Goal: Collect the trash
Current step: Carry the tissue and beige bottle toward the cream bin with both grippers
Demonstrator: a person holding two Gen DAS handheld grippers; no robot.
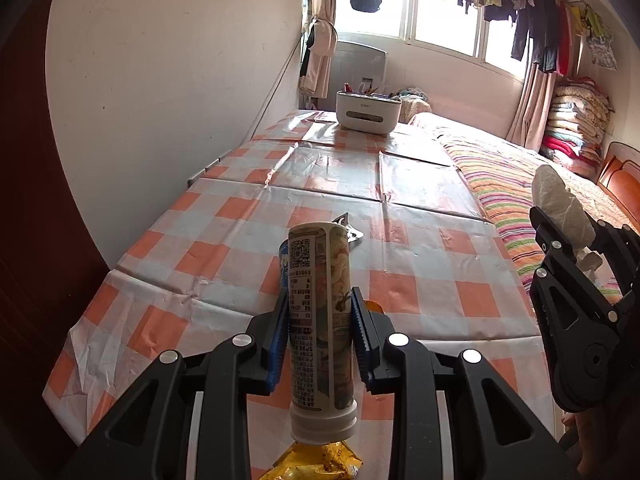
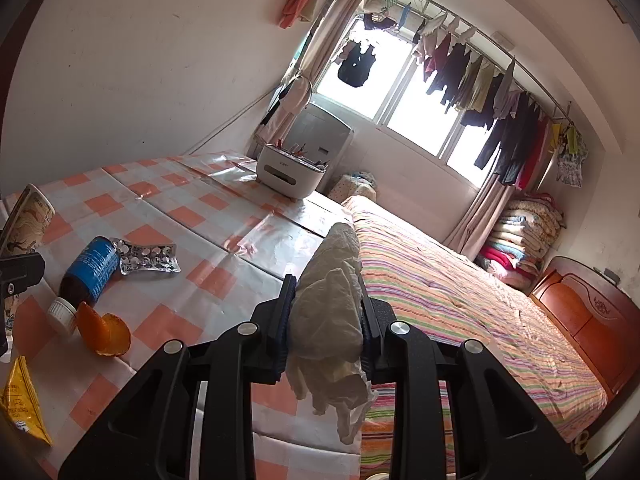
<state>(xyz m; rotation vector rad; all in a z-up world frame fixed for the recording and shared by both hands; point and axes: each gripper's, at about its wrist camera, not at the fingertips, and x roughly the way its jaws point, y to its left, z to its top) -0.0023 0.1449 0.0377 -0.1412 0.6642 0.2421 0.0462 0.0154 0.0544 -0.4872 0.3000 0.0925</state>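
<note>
My left gripper [image 1: 320, 320] is clamped on a tall printed bottle [image 1: 320, 312], white cap toward the camera, held above the checked tablecloth [image 1: 420, 248]. My right gripper [image 2: 326, 312] pinches a crumpled white tissue [image 2: 332, 312], which spills out past both fingers (its loose end hangs below them), over the table edge beside the striped bed [image 2: 460, 300]. On the cloth lie a blue-labelled brown bottle [image 2: 86, 276] on its side, a used blister pack [image 2: 148, 260] touching its base, an orange peel [image 2: 102, 330] just beside its white cap, and a yellow wrapper [image 2: 20, 400] near the table's front edge. A white organiser box [image 2: 290, 172] stands at the far end.
</note>
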